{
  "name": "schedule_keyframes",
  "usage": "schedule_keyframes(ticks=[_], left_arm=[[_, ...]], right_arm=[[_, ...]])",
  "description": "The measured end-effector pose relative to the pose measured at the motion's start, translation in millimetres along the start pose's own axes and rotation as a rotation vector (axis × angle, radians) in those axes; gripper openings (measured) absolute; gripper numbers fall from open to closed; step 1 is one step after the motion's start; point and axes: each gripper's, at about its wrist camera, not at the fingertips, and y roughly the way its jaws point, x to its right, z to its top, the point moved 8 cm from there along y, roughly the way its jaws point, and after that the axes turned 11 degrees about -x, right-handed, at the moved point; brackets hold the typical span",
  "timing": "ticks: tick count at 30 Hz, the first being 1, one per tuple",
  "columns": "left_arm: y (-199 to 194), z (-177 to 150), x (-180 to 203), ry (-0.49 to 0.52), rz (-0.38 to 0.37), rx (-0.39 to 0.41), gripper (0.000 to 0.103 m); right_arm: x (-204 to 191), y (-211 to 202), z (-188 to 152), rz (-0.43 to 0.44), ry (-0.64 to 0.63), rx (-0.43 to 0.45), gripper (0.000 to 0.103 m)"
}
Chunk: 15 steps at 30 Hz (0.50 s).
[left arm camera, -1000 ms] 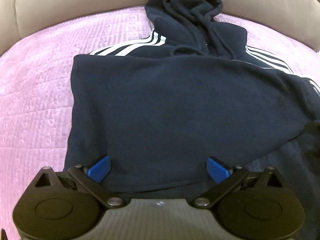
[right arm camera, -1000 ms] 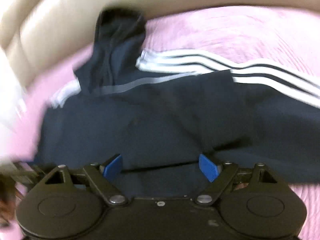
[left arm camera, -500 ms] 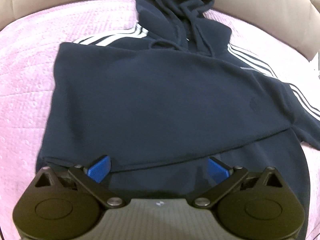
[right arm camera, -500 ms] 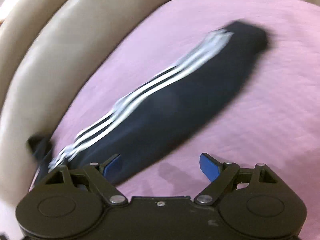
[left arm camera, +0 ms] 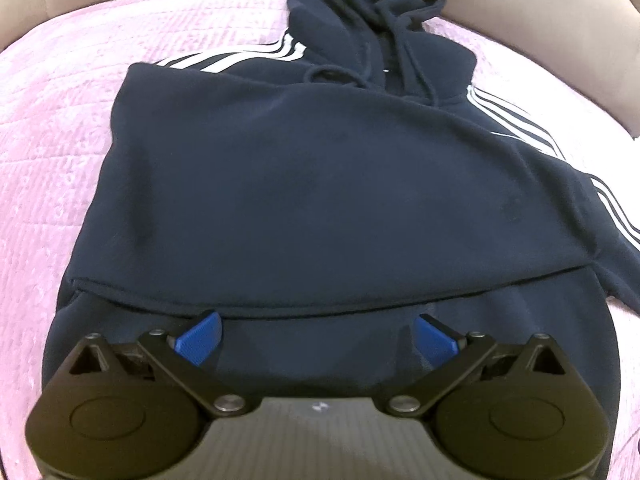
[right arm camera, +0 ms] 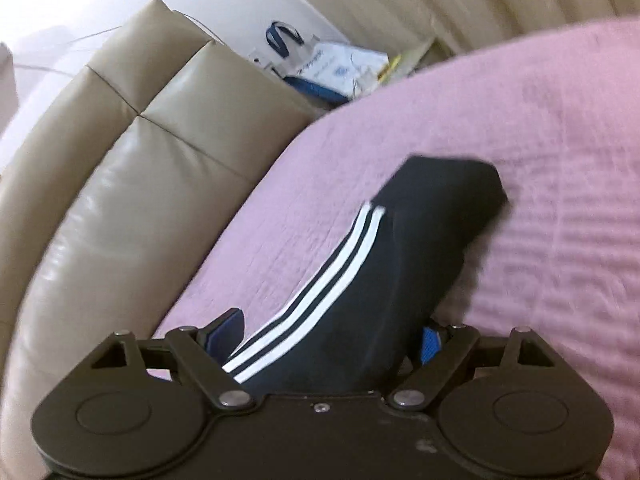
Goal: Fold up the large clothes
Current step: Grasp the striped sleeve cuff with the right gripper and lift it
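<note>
A navy hoodie [left arm camera: 312, 184] with white sleeve stripes lies on the pink quilt [left arm camera: 60, 128], its hood [left arm camera: 372, 12] at the far end. Its lower part is folded up over the body, and the hem [left arm camera: 304, 312] runs across just ahead of my left gripper [left arm camera: 317, 338]. That gripper is open above the dark cloth, holding nothing. In the right wrist view the striped sleeve [right arm camera: 360, 280] stretches away to its cuff [right arm camera: 448, 188]. The sleeve passes between the fingers of my right gripper [right arm camera: 328, 338], whose jaws stand wide open around it.
A beige padded headboard [right arm camera: 120, 168] curves along the left and far side of the bed. Paper bags and loose papers [right arm camera: 328, 64] sit in the gap behind it. Bare quilt [right arm camera: 560, 200] lies to the right of the sleeve.
My right gripper has swung away from the hoodie's body to the outstretched sleeve, which now runs between its fingers. The left gripper has drawn back a little, showing more of the folded hem.
</note>
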Motion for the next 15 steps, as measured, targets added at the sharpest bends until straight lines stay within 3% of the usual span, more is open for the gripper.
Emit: schedule_keyframes(ticks=[1, 2, 3, 4, 6, 10, 15], left_arm=[[0.5, -0.5, -1.8, -0.004, 0.005, -0.004, 0.103], [1.0, -1.0, -3.8, -0.008, 0.01, -0.006, 0.103], [0.9, -1.4, -5.5, -0.011, 0.011, -0.007, 0.103], [0.4, -1.5, -7.3, -0.015, 0.012, -0.006, 0.103], [-1.7, -1.5, -10.3, -0.019, 0.013, 0.001, 0.103], [-3.5, -1.7, -13.3, -0.027, 0.013, 0.006, 0.103], [-3.6, -3.2, -8.0, -0.02, -0.015, -0.002, 0.103]], right_arm=[[-1.3, 3.3, 2.9, -0.024, 0.001, 0.024, 0.092], [3.0, -2.0, 10.3, -0.051, 0.01, 0.041, 0.065], [4.8, -0.3, 13.6, -0.086, 0.033, 0.055, 0.025], [7.8, 2.7, 15.7, -0.111, 0.068, 0.052, 0.014], [12.0, 5.0, 20.0, -0.118, 0.111, 0.05, 0.014], [-5.8, -4.2, 30.6, -0.103, 0.037, 0.082, 0.012], [-35.6, -35.0, 45.0, 0.02, 0.131, 0.175, 0.009]])
